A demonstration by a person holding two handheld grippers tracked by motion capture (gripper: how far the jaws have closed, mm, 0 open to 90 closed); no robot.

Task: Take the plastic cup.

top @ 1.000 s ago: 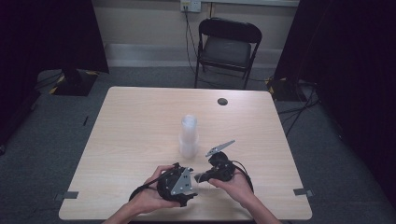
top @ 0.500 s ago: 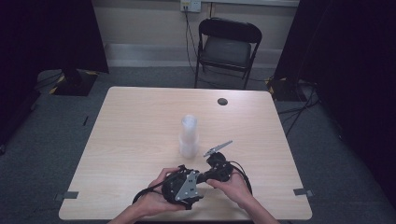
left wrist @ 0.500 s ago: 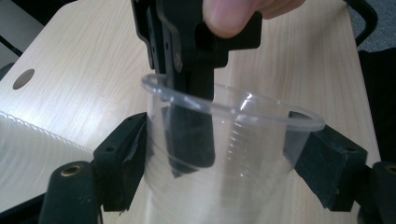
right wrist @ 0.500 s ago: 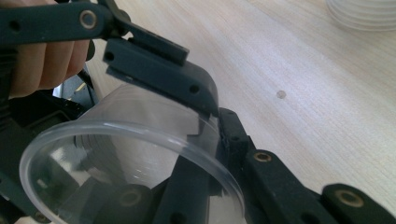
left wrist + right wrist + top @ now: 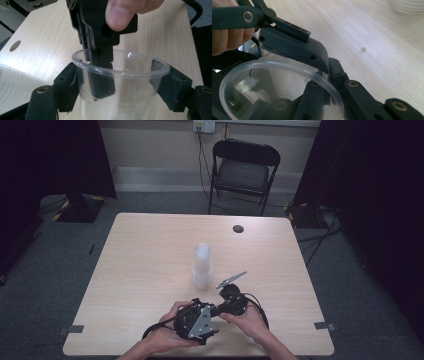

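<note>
Where carpet spreads, pale wooden table

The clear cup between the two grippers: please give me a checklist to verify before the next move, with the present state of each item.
1. Left gripper holds the clear cup from outside, a jaw at each side below the rim: ok.
2. Right gripper has a jaw inside the cup, over the rim: ok.
3. Right gripper pinches the cup wall firmly: cannot tell.
4. Cup undeformed, rim round: ok.
5. Stack of cups upright on the table, apart from both grippers: ok.
6. Bare table space near the hands for setting the cup down: ok.
</note>
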